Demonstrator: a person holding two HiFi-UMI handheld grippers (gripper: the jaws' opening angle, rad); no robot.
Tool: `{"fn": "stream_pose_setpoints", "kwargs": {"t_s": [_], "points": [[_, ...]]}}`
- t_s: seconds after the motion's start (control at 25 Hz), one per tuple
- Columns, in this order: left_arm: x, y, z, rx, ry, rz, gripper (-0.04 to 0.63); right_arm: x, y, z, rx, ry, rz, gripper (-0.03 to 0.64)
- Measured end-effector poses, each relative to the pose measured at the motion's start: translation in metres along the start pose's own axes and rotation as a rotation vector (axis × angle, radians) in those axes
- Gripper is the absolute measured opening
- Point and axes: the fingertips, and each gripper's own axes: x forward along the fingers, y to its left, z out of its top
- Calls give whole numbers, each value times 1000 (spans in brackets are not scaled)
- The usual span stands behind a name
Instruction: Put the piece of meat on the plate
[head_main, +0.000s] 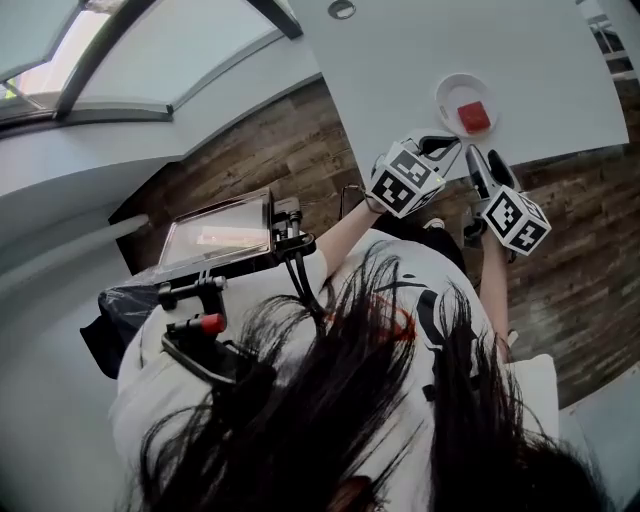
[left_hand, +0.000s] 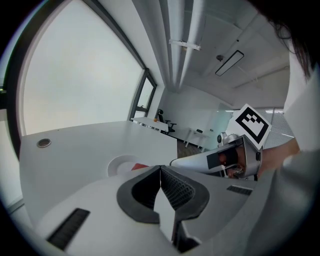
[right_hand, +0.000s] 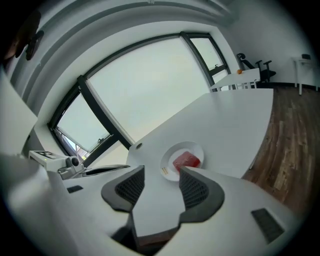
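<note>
One white plate (right_hand: 168, 159) stood on the white desk (right_hand: 227, 117), and it held a single red piece of meat (right_hand: 186, 160), lying flat inside the rim and filling much of the plate's middle. In the right gripper view the plate sat just ahead of the right gripper (right_hand: 161, 173), showing through and slightly to the right of the gap between its jaws. Those jaws stood apart, with nothing between the ribbed dark pads (right_hand: 131, 187). The left gripper (left_hand: 160, 173) had its jaws pressed together, pad against pad, with nothing caught between them. From its view the plate lay ahead and a little to the left of the jaw tips, mostly hidden behind the gripper's own body, so that only a sliver of the meat showed. In the head view the two grippers were held side by side off the near edge of the desk, over the wooden floor (head_main: 262, 152). Both pointed toward the plate, which lay just beyond their tips, and neither touched the plate or the meat. A single round grommet (right_hand: 138, 146) was set into the desk well beyond the plate, on the left gripper's side. Counted, there were one plate, one piece of meat and two grippers, each carrying one marker cube.
</note>
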Motion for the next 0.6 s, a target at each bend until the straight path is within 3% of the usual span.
{"fn": "stream_pose_setpoints", "kwargs": {"t_s": [0.04,0.32,0.4,0.44,0.6], "points": [[0,-2,0,3,0,-5,6,-3,0,1,9,-10,-4,209],[-3,-4,5,-11,-5,-6,6,-10,7,4,58,-21,28,209],[-4,-3,3,-18,-1,-2,6,-10,8,5,87,-29,29,143],[-6,-3,1,-25,1,2,6,-10,9,4,96,-27,30,143],[-10,-2,-13,-100,11,20,6,-7,19,-2,62,25,47,143]]}}
